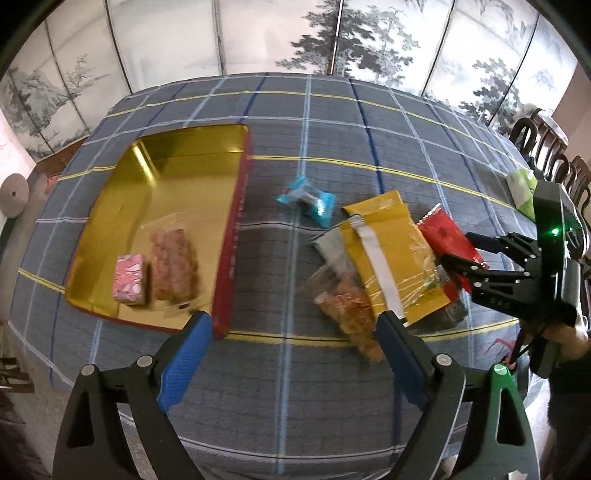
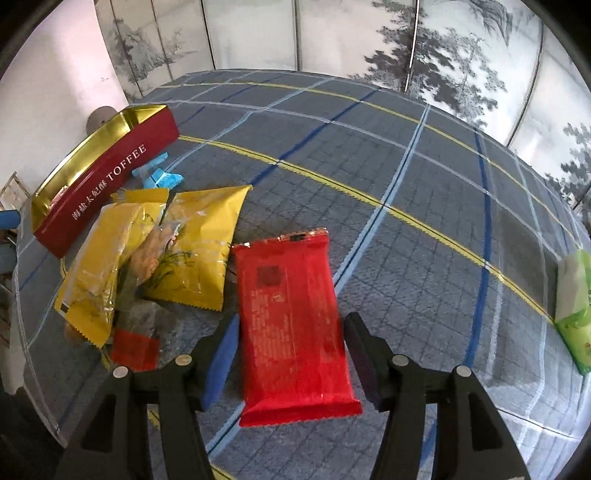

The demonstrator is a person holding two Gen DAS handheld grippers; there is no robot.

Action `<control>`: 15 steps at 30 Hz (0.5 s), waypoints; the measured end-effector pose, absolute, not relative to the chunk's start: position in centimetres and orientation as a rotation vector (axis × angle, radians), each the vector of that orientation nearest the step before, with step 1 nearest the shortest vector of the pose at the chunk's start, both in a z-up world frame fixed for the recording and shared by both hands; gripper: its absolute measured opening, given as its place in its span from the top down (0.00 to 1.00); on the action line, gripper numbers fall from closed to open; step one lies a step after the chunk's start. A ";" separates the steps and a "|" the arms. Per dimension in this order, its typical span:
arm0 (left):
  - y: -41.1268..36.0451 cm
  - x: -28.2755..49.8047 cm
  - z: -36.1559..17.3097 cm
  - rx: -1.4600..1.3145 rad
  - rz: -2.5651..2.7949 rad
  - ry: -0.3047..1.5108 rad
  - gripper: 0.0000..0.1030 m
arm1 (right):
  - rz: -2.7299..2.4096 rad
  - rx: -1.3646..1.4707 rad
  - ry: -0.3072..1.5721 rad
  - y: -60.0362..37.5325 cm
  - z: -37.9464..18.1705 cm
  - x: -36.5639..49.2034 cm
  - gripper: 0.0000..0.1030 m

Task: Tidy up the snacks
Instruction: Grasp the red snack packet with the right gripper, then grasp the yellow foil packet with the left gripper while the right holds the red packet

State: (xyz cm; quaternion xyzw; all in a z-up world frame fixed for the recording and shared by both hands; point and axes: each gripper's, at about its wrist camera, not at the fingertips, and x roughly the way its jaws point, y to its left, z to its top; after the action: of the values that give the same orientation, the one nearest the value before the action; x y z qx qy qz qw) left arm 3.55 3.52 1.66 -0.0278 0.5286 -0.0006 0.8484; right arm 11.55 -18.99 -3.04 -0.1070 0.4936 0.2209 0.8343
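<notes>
A red toffee tin (image 1: 236, 236) with a gold inside lies open at the left; it holds a pink candy block (image 1: 128, 283) and a clear pack of pinkish bars (image 1: 173, 266). My left gripper (image 1: 295, 328) is open and empty above the cloth between the tin and a pile of snacks: yellow packets (image 1: 391, 251), a clear pack of orange crackers (image 1: 351, 306), a blue candy (image 1: 306, 199). My right gripper (image 2: 290, 332) is open, its fingers on either side of a red packet (image 2: 291, 317) lying on the cloth. The tin (image 2: 103, 177) and yellow packets (image 2: 199, 247) show at left.
The table wears a grey-blue checked cloth (image 1: 332, 125). A green tissue pack (image 2: 572, 306) lies at the right edge. Dark wooden chairs (image 1: 546, 144) stand beyond the table's right side. A painted folding screen (image 1: 258, 33) stands behind.
</notes>
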 end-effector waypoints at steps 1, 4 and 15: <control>3.2 3.7 1.6 -0.054 -0.003 1.116 0.14 | 0.467 -0.234 1.034 -19.0 -3.1 11.6 0.42; 2.0 4.3 1.4 -0.043 -0.009 1.127 0.14 | 0.470 -0.238 1.013 -19.1 -3.2 11.4 0.46; -1.4 6.6 1.2 -0.050 -0.065 1.153 0.07 | 0.321 -0.135 0.951 -23.0 -3.3 11.4 0.54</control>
State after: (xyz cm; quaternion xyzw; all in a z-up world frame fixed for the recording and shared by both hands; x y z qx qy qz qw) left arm 6.59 -1.40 1.21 -0.0237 0.5449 -0.0308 0.8376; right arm 11.43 -22.99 -3.30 -0.0649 0.4555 0.1536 0.8745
